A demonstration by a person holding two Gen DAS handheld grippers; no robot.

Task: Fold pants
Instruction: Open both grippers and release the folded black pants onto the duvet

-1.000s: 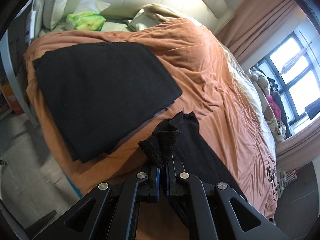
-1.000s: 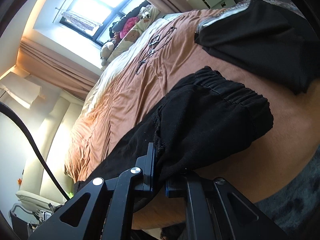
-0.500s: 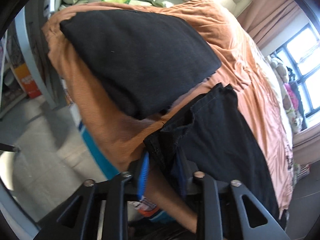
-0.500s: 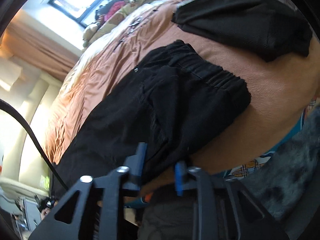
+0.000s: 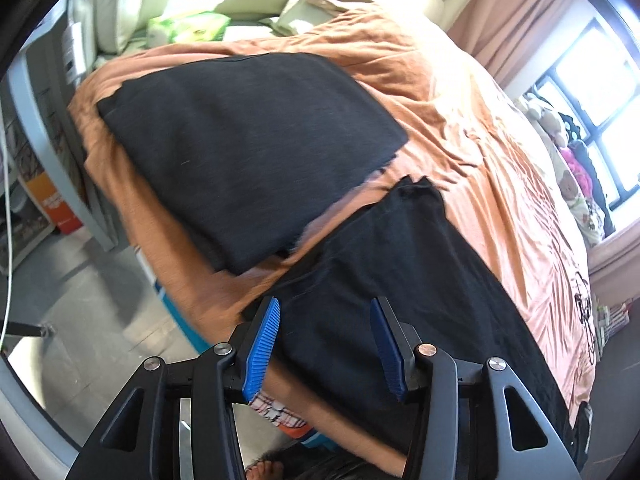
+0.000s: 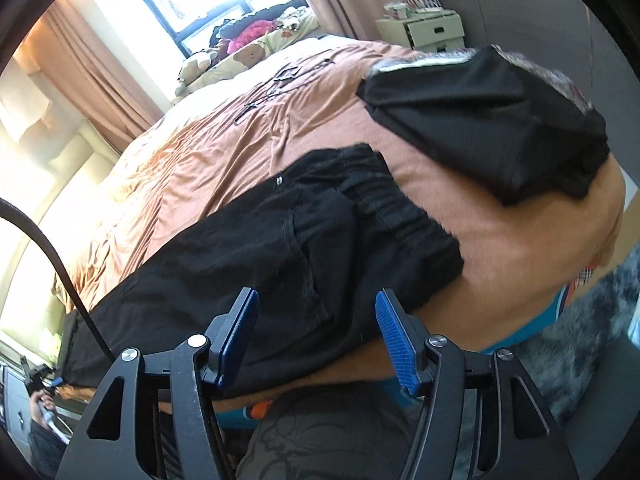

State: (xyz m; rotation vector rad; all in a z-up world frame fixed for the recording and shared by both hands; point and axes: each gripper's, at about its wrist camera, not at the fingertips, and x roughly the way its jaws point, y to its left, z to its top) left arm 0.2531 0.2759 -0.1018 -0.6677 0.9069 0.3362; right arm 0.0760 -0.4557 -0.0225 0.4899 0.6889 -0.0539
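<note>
Bedroom; bed (image 5: 472, 128) under an orange cover, window behind. Black pants (image 5: 400, 300) laid along the near edge of the bed, a separate folded black cloth (image 5: 248, 140) just beside the hem end, and another dark garment (image 6: 492, 120) lies beyond the waist.

Left gripper (image 5: 324, 336): jaws just opened, spread, nothing pinched; leg fabric seen between the pads but not pressed. Right gripper (image 6: 316, 336): likewise just opened, spread over the waist end (image 6: 400, 216).

Long axis runs along the bed edge, elastic waistband toward the right gripper, hems toward the left.

Step judged: release after laying flat. Wrinkles should be smoothed and both ends squared before the next fold is taken.
</note>
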